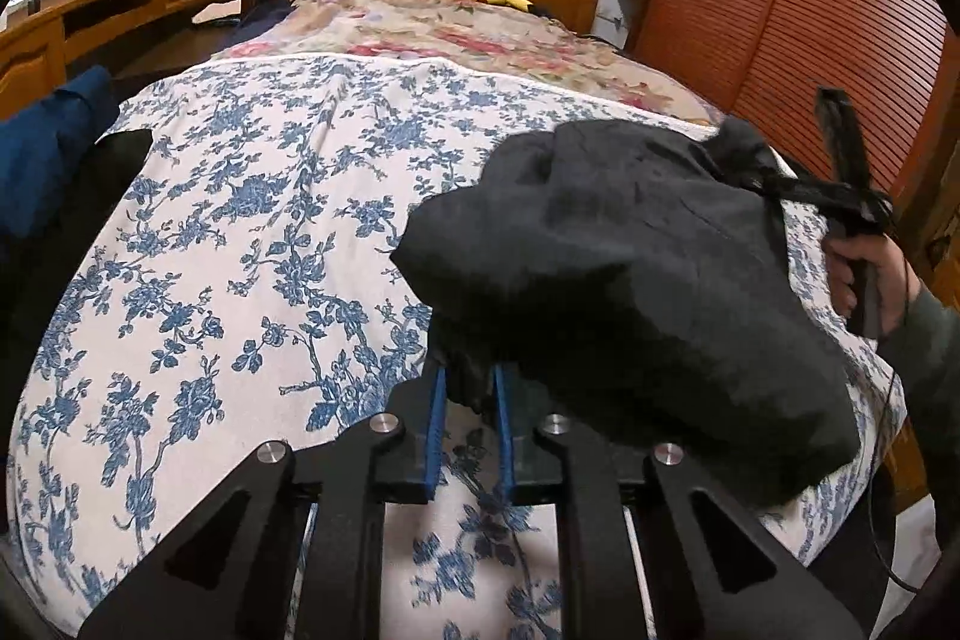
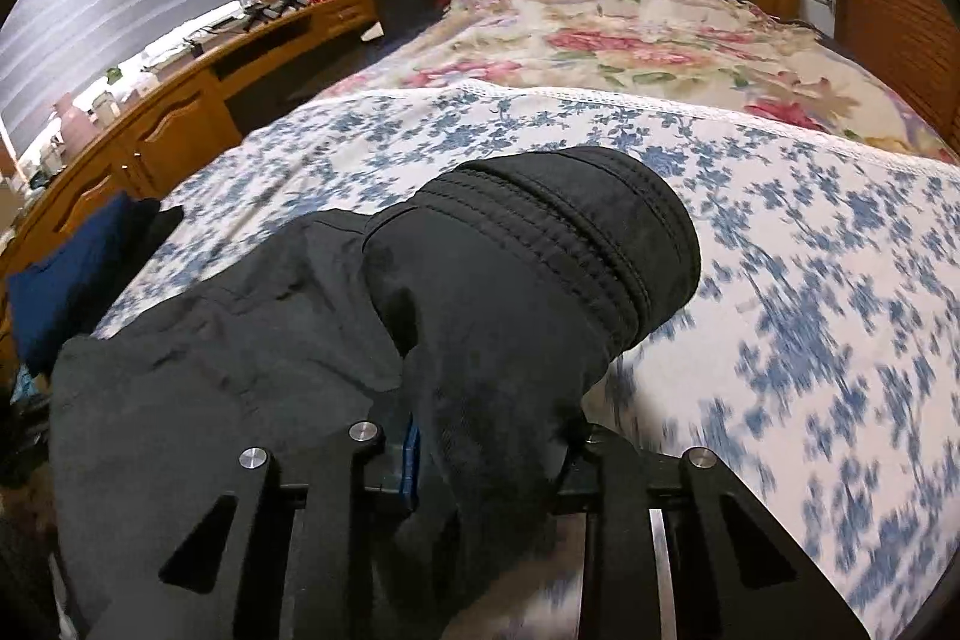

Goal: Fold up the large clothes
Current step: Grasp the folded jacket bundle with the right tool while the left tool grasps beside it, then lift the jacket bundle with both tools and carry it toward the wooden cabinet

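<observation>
Left wrist view: a fold of the black garment (image 1: 624,280) is pinched between the blue pads of the left gripper (image 1: 471,400), bunched over the bed (image 1: 240,232). Right wrist view: the garment's stitched edge is clamped in the right gripper (image 2: 474,451), draped over it.

The black garment (image 2: 480,316) swallows the right gripper (image 2: 480,454), burying one fingertip entirely. The bedspread (image 2: 810,340) smears into blur at right, and items on the counter (image 2: 180,58) are too small to identify.
</observation>
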Demonstrator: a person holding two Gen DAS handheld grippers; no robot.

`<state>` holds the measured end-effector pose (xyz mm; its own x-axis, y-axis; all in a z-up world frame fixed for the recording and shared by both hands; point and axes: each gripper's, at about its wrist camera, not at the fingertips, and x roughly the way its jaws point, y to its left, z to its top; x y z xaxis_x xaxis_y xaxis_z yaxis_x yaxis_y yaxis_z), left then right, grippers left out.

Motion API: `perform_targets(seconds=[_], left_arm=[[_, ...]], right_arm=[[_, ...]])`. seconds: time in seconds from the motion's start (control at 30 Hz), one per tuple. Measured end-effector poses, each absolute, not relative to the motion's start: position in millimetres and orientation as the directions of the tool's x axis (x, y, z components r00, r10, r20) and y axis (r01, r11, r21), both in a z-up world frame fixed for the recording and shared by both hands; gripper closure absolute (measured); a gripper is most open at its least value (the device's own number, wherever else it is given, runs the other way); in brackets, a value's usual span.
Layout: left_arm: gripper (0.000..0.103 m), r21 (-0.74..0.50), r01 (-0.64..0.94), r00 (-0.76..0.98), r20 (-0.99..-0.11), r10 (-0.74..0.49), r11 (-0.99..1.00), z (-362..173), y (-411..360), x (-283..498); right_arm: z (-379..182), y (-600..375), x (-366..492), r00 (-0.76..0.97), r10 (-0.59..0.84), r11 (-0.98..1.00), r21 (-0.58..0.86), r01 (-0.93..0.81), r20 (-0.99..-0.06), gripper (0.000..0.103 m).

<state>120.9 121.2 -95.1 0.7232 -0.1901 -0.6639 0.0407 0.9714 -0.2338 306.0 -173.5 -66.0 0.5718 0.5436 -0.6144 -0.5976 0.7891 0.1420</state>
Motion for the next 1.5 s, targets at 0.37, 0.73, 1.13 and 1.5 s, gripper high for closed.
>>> perform_targets(seconds=[0.37, 0.73, 1.13, 1.5], left_arm=[[0.091, -0.237, 0.093, 0.755, -0.617, -0.223, 0.967, -74, 105, 102], [0.092, -0.244, 0.072, 0.817, -0.542, -0.198, 0.967, -53, 133, 80], [0.092, -0.192, -0.039, 0.873, -0.485, -0.06, 0.981, -11, 220, 40], [0.092, -0.181, -0.158, 0.891, -0.451, 0.061, 0.971, 15, 288, 3]], right_arm=[[-72, -234, 236, 0.582, 0.551, 0.796, 0.166, -0.582, -0.598, 0.077], [-24, -168, 215, 0.659, 0.531, 0.801, 0.062, -0.595, -0.533, 0.079], [14, -53, 205, 0.61, 0.611, 0.717, 0.027, -0.696, -0.504, 0.08], [44, 26, 193, 0.549, 0.664, 0.631, -0.013, -0.776, -0.508, 0.08]])
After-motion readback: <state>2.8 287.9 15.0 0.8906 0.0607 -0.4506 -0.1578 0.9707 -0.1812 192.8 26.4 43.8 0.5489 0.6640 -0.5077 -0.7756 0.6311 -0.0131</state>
